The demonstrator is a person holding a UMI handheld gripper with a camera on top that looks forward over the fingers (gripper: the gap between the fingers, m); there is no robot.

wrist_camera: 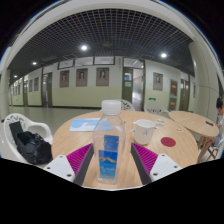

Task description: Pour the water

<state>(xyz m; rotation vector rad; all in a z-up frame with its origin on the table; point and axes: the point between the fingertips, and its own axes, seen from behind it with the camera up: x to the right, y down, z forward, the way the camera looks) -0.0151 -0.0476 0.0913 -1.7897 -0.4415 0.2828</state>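
Gripper [108,160] pinches water bottle [109,148] between both pink pads, upright, cap seemingly on. Cup [144,130] sits at 1 o'clock beyond fingers on round table [75,140]; pour looks not yet begun

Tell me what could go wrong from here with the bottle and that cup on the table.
The water bottle stands between the jaws, whose pads sit close at each side, though contact is unclear, so it could slip or tip when lifted. Its white cap looks to be on, so tilting now would likely pour nothing. The cup stands beyond it on the round table, light-looking and small-mouthed; a careless pour might miss or knock it over.
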